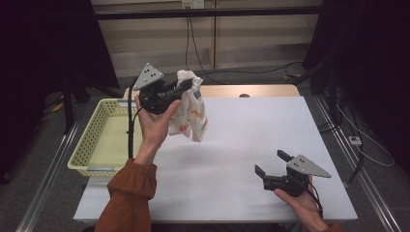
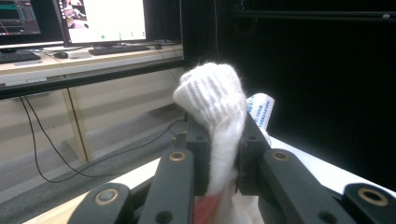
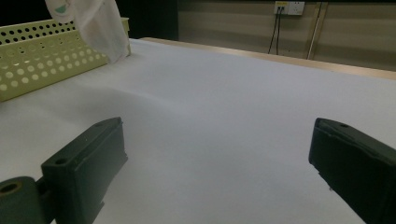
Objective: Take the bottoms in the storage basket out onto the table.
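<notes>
The left gripper (image 1: pixel 186 87) is raised over the left part of the white surface (image 1: pixel 251 140), its jaws clenched on a white cloth (image 1: pixel 191 108) with small orange marks. In the high view the cloth hangs from the jaws, clear of the surface, just right of the yellow basket (image 1: pixel 96 140); the person's left hand (image 1: pixel 157 123) covers part of its lower left side, so its full shape cannot be made out. In the left gripper view a ribbed white end of the cloth (image 2: pixel 212 100) bulges above the jaws, which press on it from both sides; a printed label (image 2: pixel 261 109) peeks out behind, its text too small to read, and the cloth below the jaws is cut off at the bottom edge. The right gripper (image 1: pixel 273 169) rests low near the right front of the surface, well apart from the cloth, jaws released and wide with nothing between them. In the right gripper view the cloth's hanging tip (image 3: pixel 100 25) and part of the basket wall (image 3: pixel 42 60) are cut off at the top left.
</notes>
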Motion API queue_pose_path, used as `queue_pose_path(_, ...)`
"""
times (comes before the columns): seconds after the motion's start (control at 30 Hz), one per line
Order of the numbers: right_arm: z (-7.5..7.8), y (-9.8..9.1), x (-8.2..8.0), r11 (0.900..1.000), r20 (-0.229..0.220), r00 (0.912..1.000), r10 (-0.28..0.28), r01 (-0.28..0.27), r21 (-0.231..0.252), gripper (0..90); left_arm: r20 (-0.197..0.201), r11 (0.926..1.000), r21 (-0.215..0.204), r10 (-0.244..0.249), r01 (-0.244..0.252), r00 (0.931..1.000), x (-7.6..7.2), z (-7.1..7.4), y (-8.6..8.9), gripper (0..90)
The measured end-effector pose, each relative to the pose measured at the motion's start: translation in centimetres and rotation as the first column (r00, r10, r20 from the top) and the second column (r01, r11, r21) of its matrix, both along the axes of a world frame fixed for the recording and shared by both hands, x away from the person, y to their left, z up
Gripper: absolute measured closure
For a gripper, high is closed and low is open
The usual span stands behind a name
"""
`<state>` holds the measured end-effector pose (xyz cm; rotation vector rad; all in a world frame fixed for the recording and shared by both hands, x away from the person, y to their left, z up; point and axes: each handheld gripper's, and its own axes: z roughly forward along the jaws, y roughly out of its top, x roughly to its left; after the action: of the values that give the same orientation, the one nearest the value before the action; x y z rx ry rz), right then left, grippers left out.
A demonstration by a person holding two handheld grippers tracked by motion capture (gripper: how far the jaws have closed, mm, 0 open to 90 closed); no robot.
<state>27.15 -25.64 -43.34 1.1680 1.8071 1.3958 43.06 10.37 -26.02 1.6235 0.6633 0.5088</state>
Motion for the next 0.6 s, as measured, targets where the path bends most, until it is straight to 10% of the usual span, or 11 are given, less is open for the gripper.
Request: queue_pose_path(0.6, 0.0, -0.1, -0.1, 1.0000, 0.000, 1.0000, -0.001, 0.001, 0.001, 3.9, -0.015, 0.9998, 0.021, -0.002, 0.002, 0.9999, 1.6, -1.7, -2.2, 79.8)
